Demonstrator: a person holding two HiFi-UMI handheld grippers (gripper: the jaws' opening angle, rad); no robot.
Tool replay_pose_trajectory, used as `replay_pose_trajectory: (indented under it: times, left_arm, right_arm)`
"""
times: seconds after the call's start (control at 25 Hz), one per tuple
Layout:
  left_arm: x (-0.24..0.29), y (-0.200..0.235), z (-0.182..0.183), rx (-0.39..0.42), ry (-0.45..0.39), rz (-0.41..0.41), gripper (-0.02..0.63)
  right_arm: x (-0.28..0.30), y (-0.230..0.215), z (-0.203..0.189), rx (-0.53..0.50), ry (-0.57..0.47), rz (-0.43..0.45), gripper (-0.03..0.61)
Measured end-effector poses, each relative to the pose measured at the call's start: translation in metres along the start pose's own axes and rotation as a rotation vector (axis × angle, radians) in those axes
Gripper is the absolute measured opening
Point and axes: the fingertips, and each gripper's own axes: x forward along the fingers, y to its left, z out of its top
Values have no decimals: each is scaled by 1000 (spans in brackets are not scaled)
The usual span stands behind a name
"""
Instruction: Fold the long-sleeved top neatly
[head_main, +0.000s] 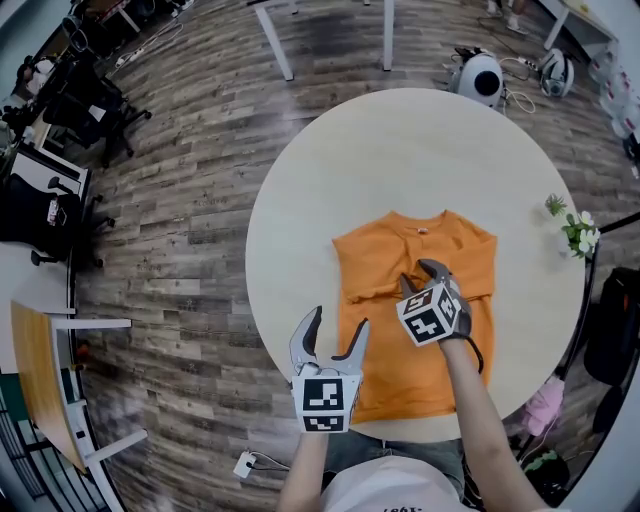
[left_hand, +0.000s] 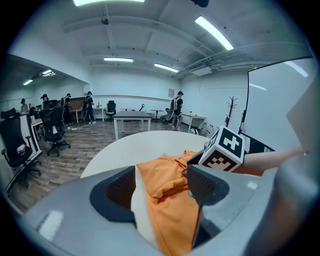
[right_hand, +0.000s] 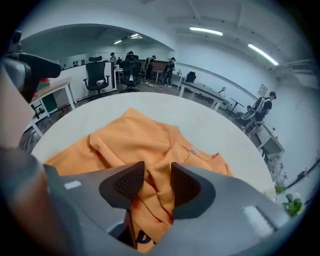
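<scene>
Nearest the person, the left gripper (head_main: 338, 322) hangs over the left edge of the orange top (head_main: 400, 370), with its jaws spread wide and nothing held. A little farther out, the right gripper (head_main: 418, 276) sits at the middle of the top, pinching a raised fold of the orange cloth. The top lies on the round, pale surface (head_main: 400, 150), collar at the far side. Small white flowers (head_main: 578, 232) stand at the right rim.
</scene>
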Motion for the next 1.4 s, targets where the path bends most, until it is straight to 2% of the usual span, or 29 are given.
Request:
replay_pose_trajectory:
  times: [0.16, 0.28, 0.64, 0.88, 1.08, 1.24, 1.4]
  left_arm:
    - [2, 0, 0, 3, 5, -2, 319]
    - [5, -4, 1, 6, 6, -6, 319]
    - [18, -30, 7, 26, 4, -39, 319]
    - [24, -52, 8, 36, 5, -55, 319]
    - [27, -59, 2, 39, 23, -43, 319]
    - [25, -55, -5, 15, 42, -16, 319]
    - [17, -46, -10, 13, 46, 14, 319]
  right_arm:
    - [-5, -6, 3, 40, -18, -7, 157]
    - [-17, -13, 7, 83, -60, -8, 95]
    - [-48, -40, 2, 294, -180, 105, 60]
    - [-72, -95, -25, 413, -213, -45, 57]
    - [-73, -139, -89, 538, -84, -166, 65]
    - [-71, -155, -132, 558, 0, -217, 109]
    - [-82, -160, -146, 553, -4, -218, 117]
